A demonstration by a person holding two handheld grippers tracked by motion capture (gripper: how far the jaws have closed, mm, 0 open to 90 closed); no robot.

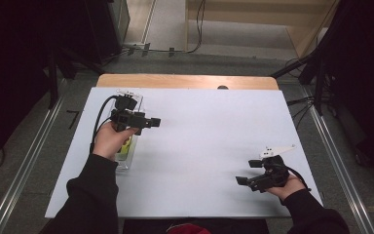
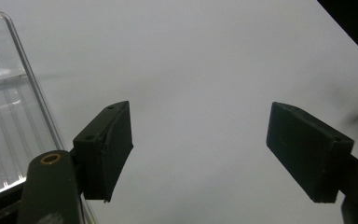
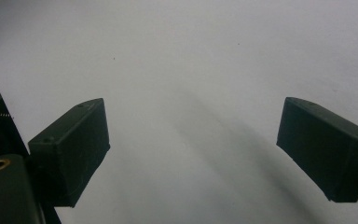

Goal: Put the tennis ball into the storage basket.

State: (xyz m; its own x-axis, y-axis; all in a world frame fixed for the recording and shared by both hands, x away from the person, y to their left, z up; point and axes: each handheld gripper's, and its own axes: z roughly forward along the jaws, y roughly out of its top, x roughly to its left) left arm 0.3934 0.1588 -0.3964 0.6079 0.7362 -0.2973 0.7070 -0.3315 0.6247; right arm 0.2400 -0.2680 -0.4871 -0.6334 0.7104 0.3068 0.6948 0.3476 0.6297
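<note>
Both grippers' fingers apart, nothing btwn them: right gripper (image 1: 250,171) over bare counter (image 1: 199,146); left gripper (image 1: 155,123) (clear tray (image 1: 126,161) just beside).

I find no legible text, label, brand, number or sign in any view; the white table top (image 1: 199,146) carries no markings I can read; the clear plastic container (image 1: 126,146) shows a yellow-green patch inside, too small and blurred to tell whether it is lettered; its ribbed wall bears no print.
</note>
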